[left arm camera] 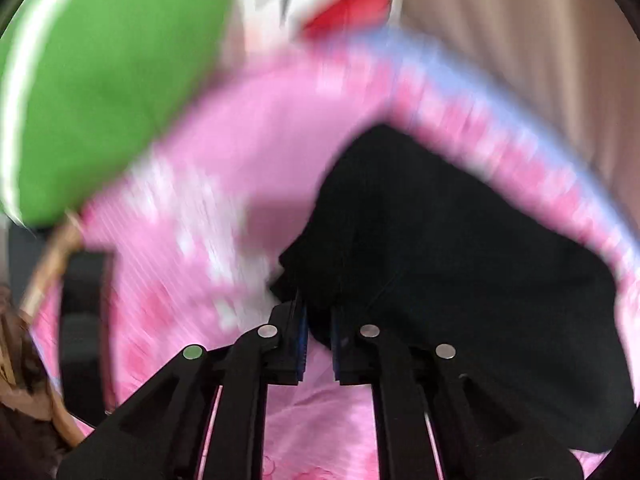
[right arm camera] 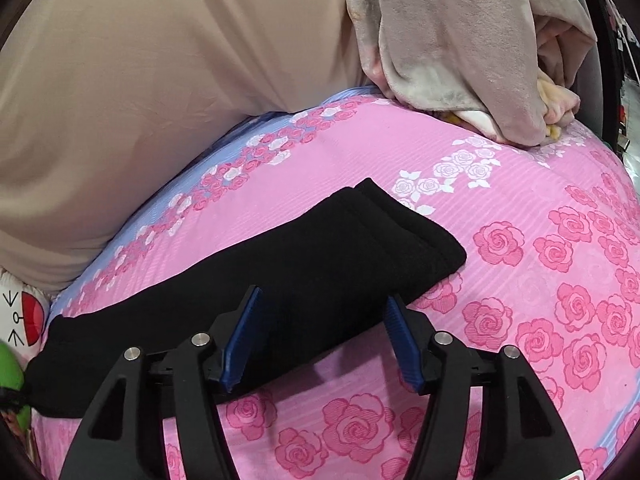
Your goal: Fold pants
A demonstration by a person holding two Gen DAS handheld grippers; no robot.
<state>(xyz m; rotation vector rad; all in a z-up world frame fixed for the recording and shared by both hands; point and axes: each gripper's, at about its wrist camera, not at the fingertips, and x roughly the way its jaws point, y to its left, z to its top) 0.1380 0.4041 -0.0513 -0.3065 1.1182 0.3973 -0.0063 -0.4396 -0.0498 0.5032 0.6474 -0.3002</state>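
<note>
Right wrist view: black pants (right arm camera: 256, 280) lie half-folded on the pink bed sheet (right arm camera: 520, 280). Right tool (right arm camera: 320, 340) wide, holding nothing, hovering over the leg. Left tool (left arm camera: 318, 344) narrow, pinching the pants' edge w/ little fabric; blurred, so it may slip & undo the fold.

No readable text, labels, brands or numbers in either view.
</note>
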